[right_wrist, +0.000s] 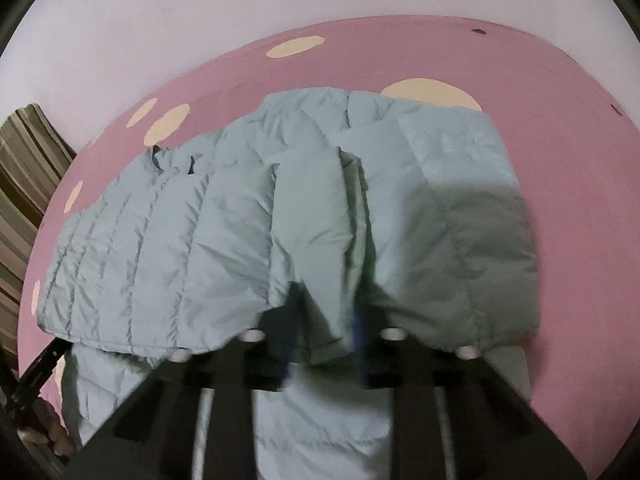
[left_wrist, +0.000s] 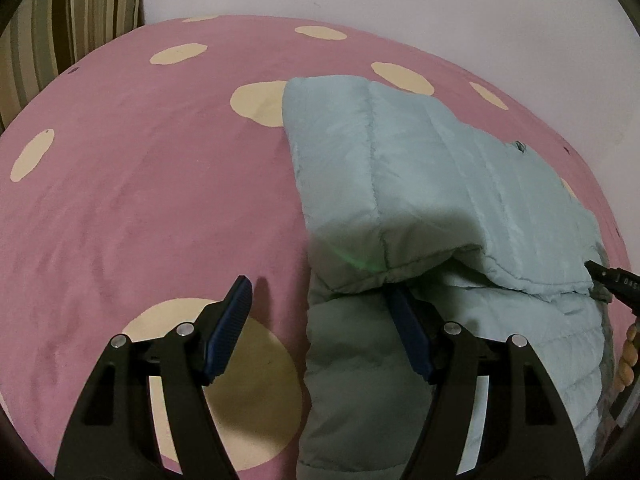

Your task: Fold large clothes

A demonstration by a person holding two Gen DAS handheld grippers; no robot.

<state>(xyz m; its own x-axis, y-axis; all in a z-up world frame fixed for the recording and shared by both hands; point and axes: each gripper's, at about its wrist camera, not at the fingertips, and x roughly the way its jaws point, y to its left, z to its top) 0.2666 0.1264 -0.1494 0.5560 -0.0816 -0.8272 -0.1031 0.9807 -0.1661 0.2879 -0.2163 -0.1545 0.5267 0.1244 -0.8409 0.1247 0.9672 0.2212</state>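
The left gripper [left_wrist: 320, 300] stands wide open at the folded pale-green puffer jacket's [left_wrist: 440, 184] edge, while the right gripper [right_wrist: 324, 328] pinches its fold.

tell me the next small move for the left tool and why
Probably close the left tool on the pale green puffer jacket's folded edge. Its fingers stand open, one over the pink spotted bedcover, the other tucked under the jacket's fold, so nothing is gripped on that side. The right tool looks already pinched on the fabric, so the fold seems to need a second hold.
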